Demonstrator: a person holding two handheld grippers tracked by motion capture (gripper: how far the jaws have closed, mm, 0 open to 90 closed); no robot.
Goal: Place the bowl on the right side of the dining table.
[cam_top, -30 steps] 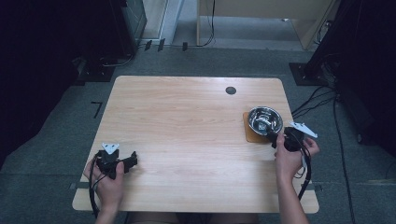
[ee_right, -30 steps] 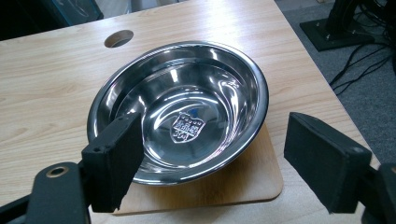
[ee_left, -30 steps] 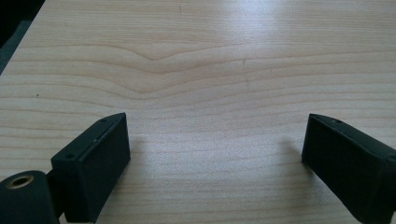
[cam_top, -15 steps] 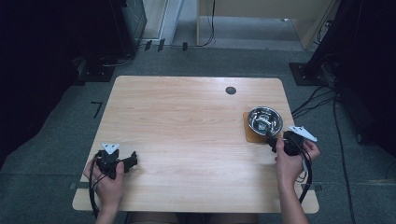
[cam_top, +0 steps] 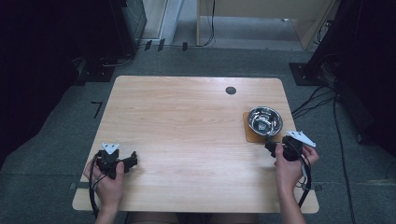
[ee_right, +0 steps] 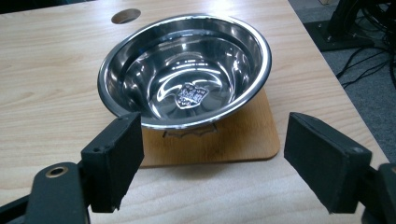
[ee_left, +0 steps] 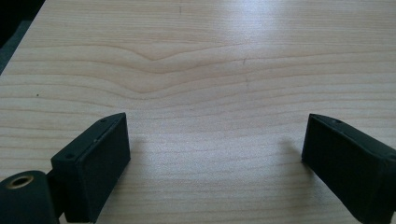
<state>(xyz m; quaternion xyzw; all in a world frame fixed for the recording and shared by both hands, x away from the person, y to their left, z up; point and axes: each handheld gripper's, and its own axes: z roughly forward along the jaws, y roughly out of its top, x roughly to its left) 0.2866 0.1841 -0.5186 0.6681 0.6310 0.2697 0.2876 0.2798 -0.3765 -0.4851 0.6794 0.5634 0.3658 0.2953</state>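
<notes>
A shiny steel bowl point(cam_top: 265, 120) point(ee_right: 187, 70) stands on a thin brown wooden mat point(cam_top: 252, 136) point(ee_right: 243, 140) near the table's right edge. My right gripper point(cam_top: 271, 145) point(ee_right: 212, 161) is held just in front of the mat, jaws wide apart and empty, pointing at the bowl. At the front left my left gripper point(cam_top: 133, 161) point(ee_left: 215, 158) rests low over bare wood, open with nothing between its jaws, pointing right.
The light wooden table point(cam_top: 187, 121) has a round cable hole point(cam_top: 230, 90) point(ee_right: 126, 16) behind the bowl. Cables point(cam_top: 317, 100) run over the grey floor past the right edge. Dark equipment stands at the far left and right.
My right gripper has drawn back a little toward the front of the table, away from the bowl. The left gripper has stayed put.
</notes>
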